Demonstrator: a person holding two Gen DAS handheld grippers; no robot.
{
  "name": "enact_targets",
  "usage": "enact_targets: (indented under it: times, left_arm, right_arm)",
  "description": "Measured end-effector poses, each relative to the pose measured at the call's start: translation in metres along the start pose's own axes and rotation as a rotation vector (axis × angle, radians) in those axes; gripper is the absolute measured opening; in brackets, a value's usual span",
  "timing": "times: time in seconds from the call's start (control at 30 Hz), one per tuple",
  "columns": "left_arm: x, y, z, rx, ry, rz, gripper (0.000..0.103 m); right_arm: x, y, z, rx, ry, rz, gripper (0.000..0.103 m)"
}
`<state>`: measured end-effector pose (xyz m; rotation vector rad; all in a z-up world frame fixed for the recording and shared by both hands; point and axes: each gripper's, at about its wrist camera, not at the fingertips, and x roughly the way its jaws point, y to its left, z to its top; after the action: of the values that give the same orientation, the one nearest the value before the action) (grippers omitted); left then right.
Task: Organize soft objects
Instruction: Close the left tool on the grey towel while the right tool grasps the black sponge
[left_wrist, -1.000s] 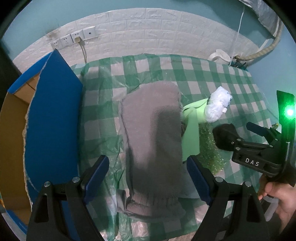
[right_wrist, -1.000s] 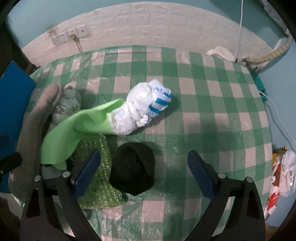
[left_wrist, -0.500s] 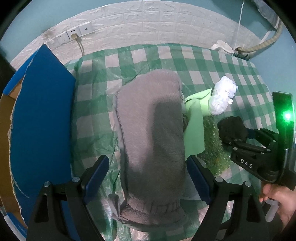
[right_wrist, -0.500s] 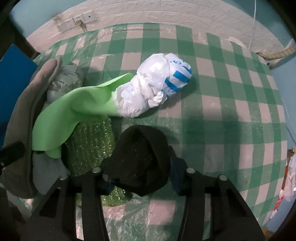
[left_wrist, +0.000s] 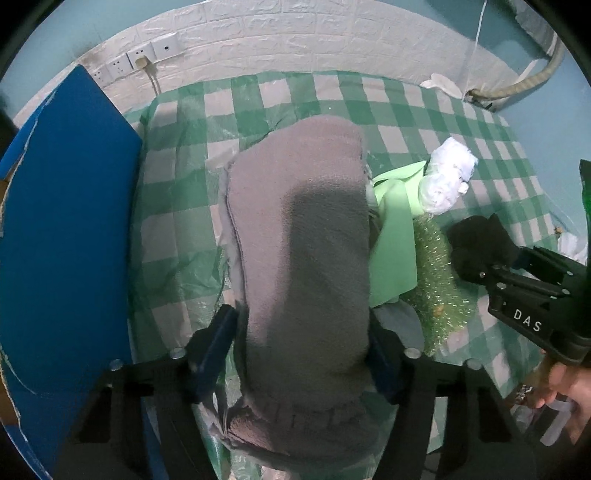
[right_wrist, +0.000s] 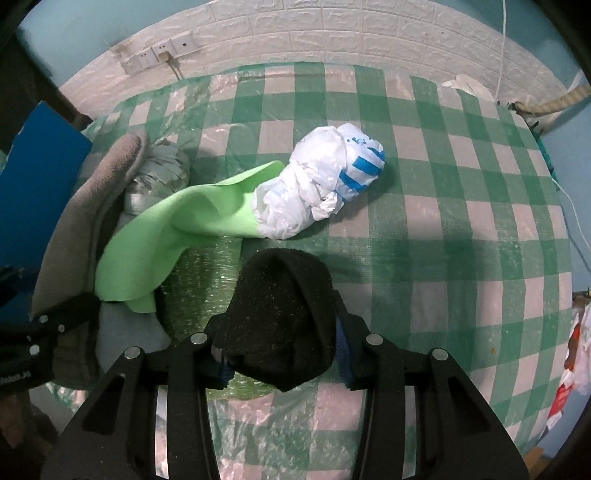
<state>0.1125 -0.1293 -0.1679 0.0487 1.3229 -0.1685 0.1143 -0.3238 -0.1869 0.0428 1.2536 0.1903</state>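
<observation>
A long grey fleece cloth (left_wrist: 299, 240) lies on the checked tablecloth (left_wrist: 177, 206). My left gripper (left_wrist: 301, 347) points down over its near end; its jaws are closing and the blue pads (left_wrist: 218, 339) touch the cloth's two sides. My right gripper (right_wrist: 280, 354) holds a black knitted bundle (right_wrist: 284, 302) between its pads, still squeezing in. In the left wrist view that black bundle (left_wrist: 476, 240) sits at the right gripper's tips, low over the table.
Between the two cloths lie a light green cloth (right_wrist: 177, 229), green bubble wrap (right_wrist: 207, 269), a white and blue plastic bag bundle (right_wrist: 317, 188) and a grey taped bundle (right_wrist: 159, 173). A blue cardboard box flap (left_wrist: 62, 221) stands at the left. A hand (left_wrist: 561, 384) grips the right tool.
The left gripper sank over the grey cloth and its wide jaws closed in to the cloth's sides. The right jaws closed from wide open onto the black bundle.
</observation>
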Motion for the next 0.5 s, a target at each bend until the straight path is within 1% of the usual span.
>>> enact_targets:
  times: [0.07,0.13,0.27,0.4,0.5]
  left_arm:
    - [-0.003,0.004,0.0,-0.006,-0.006,-0.015,0.06]
    - [-0.006,0.008,-0.001,-0.014,-0.008,-0.036,0.055]
    - [-0.01,0.015,-0.003,-0.024,-0.016,-0.056,0.026]
    - [-0.015,0.013,-0.006,-0.009,-0.024,-0.041,0.018]
    - [-0.017,0.011,-0.008,0.007,-0.035,-0.024,0.016]
  right_arm:
    - [-0.003,0.002,-0.002,0.002,-0.003,0.003,0.042]
    - [-0.006,0.002,-0.004,0.006,-0.008,0.001,0.042]
    - [-0.011,0.004,-0.006,0.013,-0.014,0.002,0.042]
    - [-0.016,0.009,-0.008,0.012,-0.018,0.008,0.042]
    - [-0.021,0.015,-0.009,0.004,-0.026,0.013,0.042]
